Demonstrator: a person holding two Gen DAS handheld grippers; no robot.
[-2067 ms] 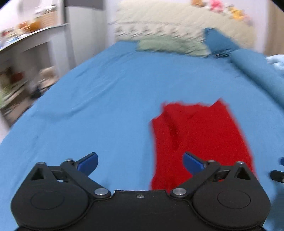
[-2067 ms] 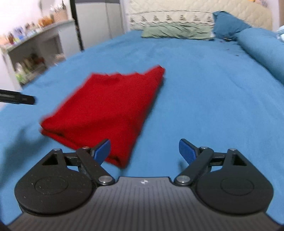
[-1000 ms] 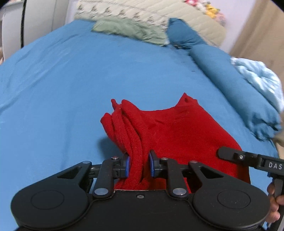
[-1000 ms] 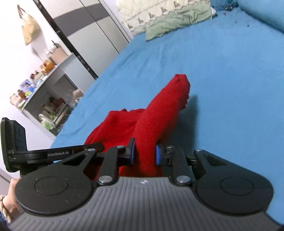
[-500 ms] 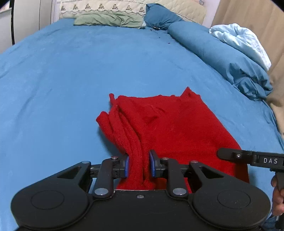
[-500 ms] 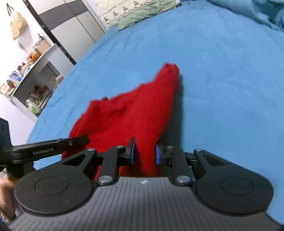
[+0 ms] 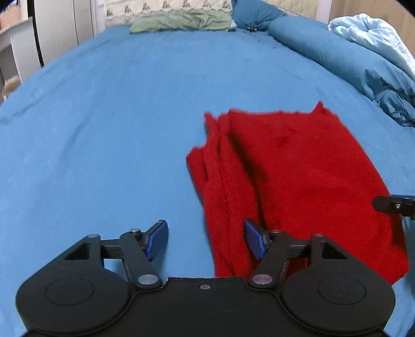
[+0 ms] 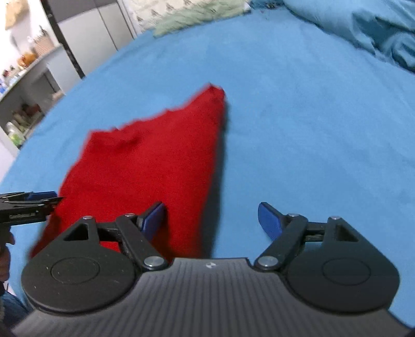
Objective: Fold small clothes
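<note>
A red knit garment (image 7: 293,171) lies folded flat on the blue bed sheet (image 7: 103,124); it also shows in the right wrist view (image 8: 145,166). My left gripper (image 7: 205,239) is open and empty, over the garment's near left edge, where stacked folds show. My right gripper (image 8: 211,220) is open and empty, at the garment's near right edge. Each gripper's tip shows in the other's view: the right one (image 7: 394,204) and the left one (image 8: 28,202).
A green cloth (image 7: 179,22) and blue pillows (image 7: 256,13) lie at the headboard. A rolled blue duvet (image 7: 350,59) and a pale blue blanket (image 7: 373,36) run along the right side. Shelves with clutter (image 8: 23,98) and a wardrobe (image 8: 85,39) stand to the left.
Both grippers have opened and let go of the red garment's near edge. The garment now lies flat on the bed, and both grippers have drawn back a little.
</note>
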